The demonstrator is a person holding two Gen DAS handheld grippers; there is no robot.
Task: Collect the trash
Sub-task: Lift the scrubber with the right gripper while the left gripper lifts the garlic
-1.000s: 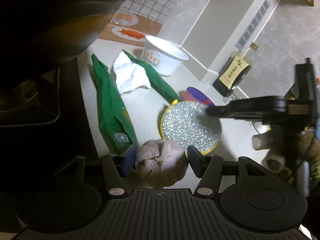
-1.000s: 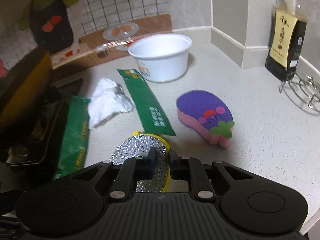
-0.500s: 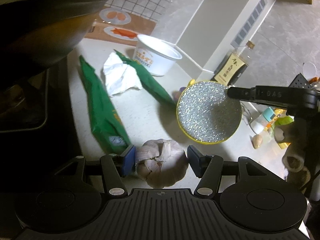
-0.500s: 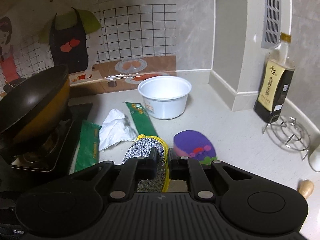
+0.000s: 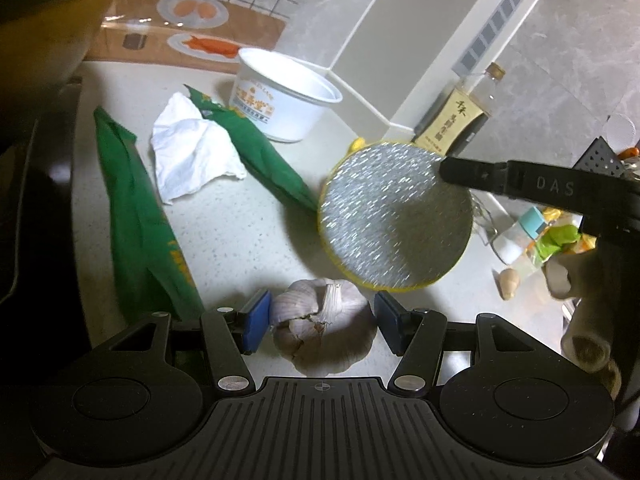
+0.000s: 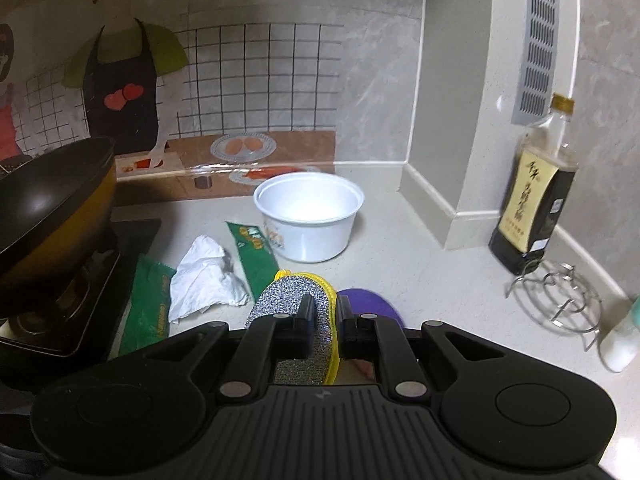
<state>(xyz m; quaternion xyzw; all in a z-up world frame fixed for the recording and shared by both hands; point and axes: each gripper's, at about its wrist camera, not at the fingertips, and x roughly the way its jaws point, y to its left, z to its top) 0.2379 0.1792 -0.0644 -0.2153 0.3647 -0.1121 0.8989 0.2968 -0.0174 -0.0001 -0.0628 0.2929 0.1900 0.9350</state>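
Both grippers are matte black plastic with a ribbed housing and round silver screws at the finger pivots. The left gripper [image 5: 320, 316] has blue pads [image 5: 256, 318] on its fingertips, while the right gripper [image 6: 324, 322] looks all black, with "DAS" embossed along one finger.

The bowl [image 6: 310, 216] stood at the back of the counter [image 6: 420, 272], near the wall corner. In front of it, to the left, a crumpled tissue [image 6: 206, 276] lay between two wrappers [image 6: 150, 304], and left of those sat the wok [image 6: 52, 204] on the stove. A bottle [image 6: 536, 196] stood far right against the wall, a wire rack [image 6: 556, 304] just before it. The scouring pad [image 5: 394, 216] hung above the counter, right of the wrappers. A garlic bulb [image 5: 324, 322] sat nearest, between the left gripper's [image 5: 320, 320] fingers.
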